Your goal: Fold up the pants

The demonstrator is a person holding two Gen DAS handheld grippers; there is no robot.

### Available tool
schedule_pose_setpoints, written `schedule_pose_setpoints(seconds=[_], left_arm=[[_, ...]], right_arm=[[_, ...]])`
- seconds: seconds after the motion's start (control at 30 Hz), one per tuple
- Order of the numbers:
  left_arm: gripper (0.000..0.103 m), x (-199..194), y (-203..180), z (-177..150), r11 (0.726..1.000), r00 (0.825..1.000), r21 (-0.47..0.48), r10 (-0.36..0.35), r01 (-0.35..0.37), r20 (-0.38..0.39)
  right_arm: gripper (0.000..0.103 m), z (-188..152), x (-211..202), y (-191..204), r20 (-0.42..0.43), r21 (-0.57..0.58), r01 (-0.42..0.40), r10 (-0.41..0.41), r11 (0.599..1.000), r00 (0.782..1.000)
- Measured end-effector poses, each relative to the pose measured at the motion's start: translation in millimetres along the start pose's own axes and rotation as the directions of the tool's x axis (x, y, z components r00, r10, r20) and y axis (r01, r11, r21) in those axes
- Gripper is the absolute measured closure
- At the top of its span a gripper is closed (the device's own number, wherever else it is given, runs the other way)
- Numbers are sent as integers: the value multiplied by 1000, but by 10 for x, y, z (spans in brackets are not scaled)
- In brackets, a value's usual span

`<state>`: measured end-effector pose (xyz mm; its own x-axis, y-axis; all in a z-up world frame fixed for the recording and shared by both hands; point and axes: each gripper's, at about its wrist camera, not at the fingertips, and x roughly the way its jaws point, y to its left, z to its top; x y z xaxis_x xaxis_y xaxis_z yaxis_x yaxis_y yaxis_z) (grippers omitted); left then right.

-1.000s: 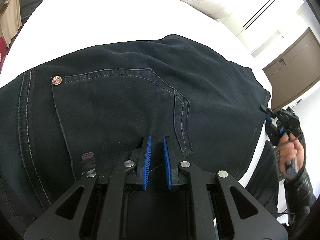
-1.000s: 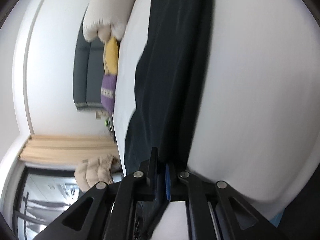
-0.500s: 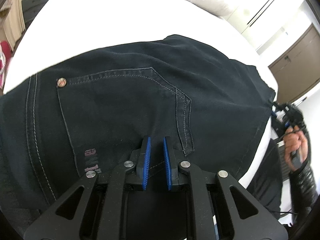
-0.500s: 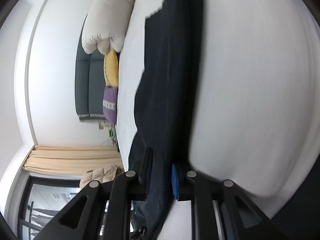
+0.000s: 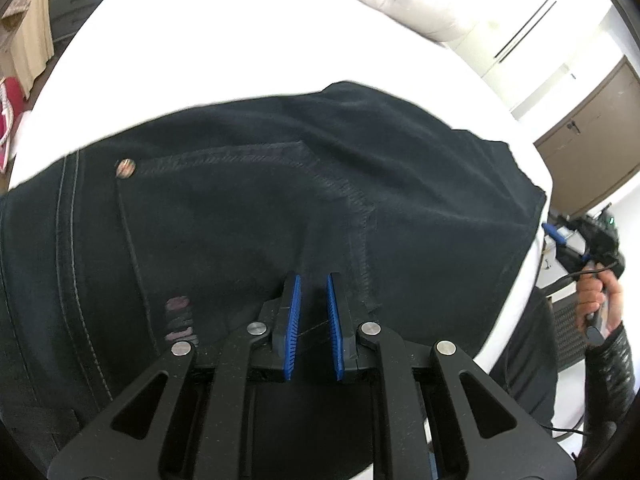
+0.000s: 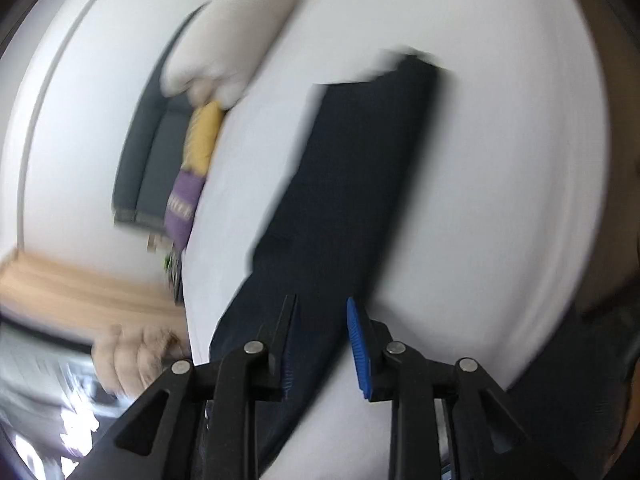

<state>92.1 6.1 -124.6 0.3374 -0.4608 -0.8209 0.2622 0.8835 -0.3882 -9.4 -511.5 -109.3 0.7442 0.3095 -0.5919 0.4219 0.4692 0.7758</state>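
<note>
Dark navy jeans [image 5: 248, 216] lie folded on a white bed [image 5: 224, 56], back pocket and a metal rivet [image 5: 125, 168] facing up. My left gripper [image 5: 312, 284] hovers over the pocket area with its blue pads a small gap apart and nothing between them. My right gripper [image 6: 320, 304] is open, off the fabric, near the end of the folded jeans [image 6: 352, 184]. It also shows in the left wrist view [image 5: 560, 236], held in a hand at the bed's right edge, clear of the jeans.
Pillows and a grey duvet [image 5: 400, 4] lie at the head of the bed, with yellow and purple cushions [image 6: 196, 176]. A brown cabinet [image 5: 592, 136] stands at the right. A dark dresser [image 5: 76, 8] stands at the left.
My right gripper has opened, let go of the jeans' edge and swung away from the fabric. My left gripper has stayed over the pocket, its pads a little wider apart.
</note>
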Motion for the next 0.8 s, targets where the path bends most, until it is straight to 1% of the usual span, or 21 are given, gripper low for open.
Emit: schedule_pose_setpoints(seconds=[0.03,0.07,0.1,0.13,0.2,0.23,0.27,0.33,0.37,0.4,0.47,0.5,0.53,0.57,0.6,0.63,0.67,0.7,0.73,0.77,0.8], left_arm=[[90,-17,-71,50,1000,1000,10,-9,9,8],[90,-30,-120,95,1000,1000,19,-19,18,15],[90,-31,-177,143,999,999,30,-29,28,21],[90,-18,-243,202,998,999,44,-36,35,26],[90,48,-350,290,997,999,67,-35,33,25],[90,117,-388,326,997,1000,81,-18,16,13],[90,167,-378,330,996,1000,84,-5,5,3],[90,285,-271,303,998,999,57,17,-15,-33],[90,322,-203,271,999,999,39,13,-12,-45],[90,330,-143,241,1000,999,23,-9,10,-40],[90,319,-19,189,998,998,-12,-60,60,-25],[90,313,18,169,997,997,-21,-76,75,-22],[90,315,52,154,996,996,-25,-90,89,-20],[91,322,81,154,995,995,-30,-97,96,-20],[91,327,105,150,994,994,-38,-107,106,-20],[91,330,118,151,993,993,-43,-114,113,-20],[91,332,129,152,992,993,-46,-119,118,-20],[91,334,144,151,991,992,-48,-123,122,-19],[91,335,153,149,991,992,-50,-126,125,-17],[91,333,156,156,991,992,-51,-126,125,-17],[90,328,155,154,991,992,-51,-125,124,-15]], right_arm=[[75,-28,91,246,-53,-52,-39,36,998,998],[75,-81,169,425,-95,-94,-64,55,993,994],[76,-133,317,667,-153,-149,-96,73,984,986],[82,-214,515,926,-225,-204,-137,90,969,970],[87,-417,974,1346,-360,-252,-216,116,943,926],[91,-507,1194,1483,-415,-255,-241,119,936,902],[93,-632,1467,1622,-477,-255,-269,121,929,870],[95,-843,1928,1773,-557,-241,-285,108,928,823],[95,-964,2182,1814,-601,-220,-290,105,931,792],[95,-1059,2376,1810,-629,-198,-287,104,937,770],[95,-1190,2720,1730,-664,-168,-253,81,953,744],[96,-1207,2871,1690,-666,-168,-228,60,959,744],[103,-1176,3001,1617,-660,-161,-196,42,967,750],[103,-1088,3150,1532,-658,-113,-180,62,977,750],[103,-999,3196,1431,-649,-57,-194,112,979,753],[103,-873,3171,1360,-615,-43,-199,132,979,777],[103,-747,3103,1316,-576,-46,-191,130,981,807],[103,-543,3045,1245,-518,-49,-163,114,985,848],[103,-373,2991,1158,-471,-34,-140,108,990,875],[103,-138,2898,1042,-399,-3,-102,92,995,912],[103,37,2759,947,-336,15,-59,60,998,940]])
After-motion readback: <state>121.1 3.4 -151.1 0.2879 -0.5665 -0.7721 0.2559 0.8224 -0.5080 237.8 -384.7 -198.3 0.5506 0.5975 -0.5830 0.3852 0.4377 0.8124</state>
